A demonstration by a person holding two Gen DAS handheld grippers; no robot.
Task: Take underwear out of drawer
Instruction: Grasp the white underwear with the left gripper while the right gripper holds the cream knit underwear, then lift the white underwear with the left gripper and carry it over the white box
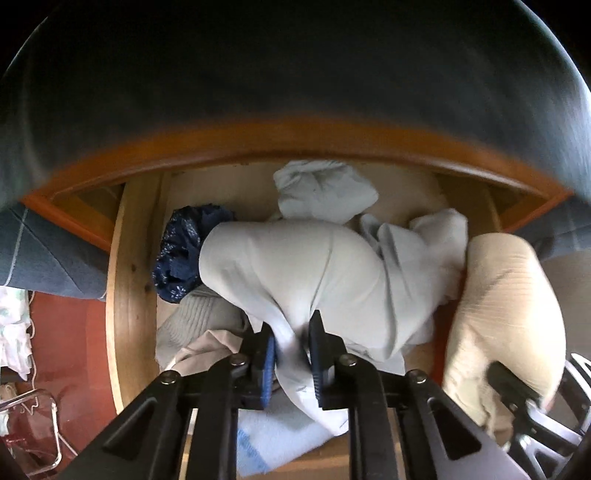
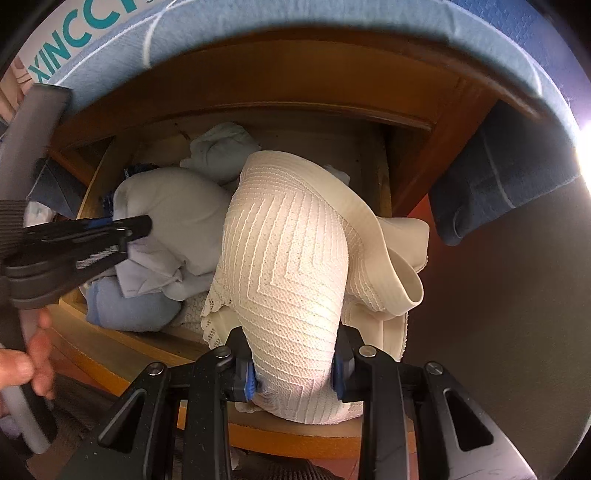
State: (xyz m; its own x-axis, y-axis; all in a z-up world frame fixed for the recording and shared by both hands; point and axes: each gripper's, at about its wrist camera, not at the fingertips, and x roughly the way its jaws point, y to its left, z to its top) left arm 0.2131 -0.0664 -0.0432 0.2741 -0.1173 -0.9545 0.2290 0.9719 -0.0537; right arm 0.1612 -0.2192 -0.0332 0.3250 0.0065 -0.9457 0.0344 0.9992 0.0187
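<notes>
The wooden drawer (image 1: 127,258) stands open and holds several garments. My left gripper (image 1: 291,354) is shut on a pale grey-blue garment (image 1: 295,269) and holds it bunched above the pile; it also shows in the right wrist view (image 2: 173,210). My right gripper (image 2: 293,376) is shut on cream patterned underwear (image 2: 291,258) with a wide elastic band, lifted over the drawer's right side. That cream piece shows in the left wrist view (image 1: 498,306) at the right.
A dark blue patterned garment (image 1: 181,254), a white bundle (image 1: 325,192) at the back and a light blue folded cloth (image 1: 273,439) lie in the drawer. A blue mattress edge (image 2: 258,22) overhangs the drawer. Red floor (image 1: 70,339) lies to the left.
</notes>
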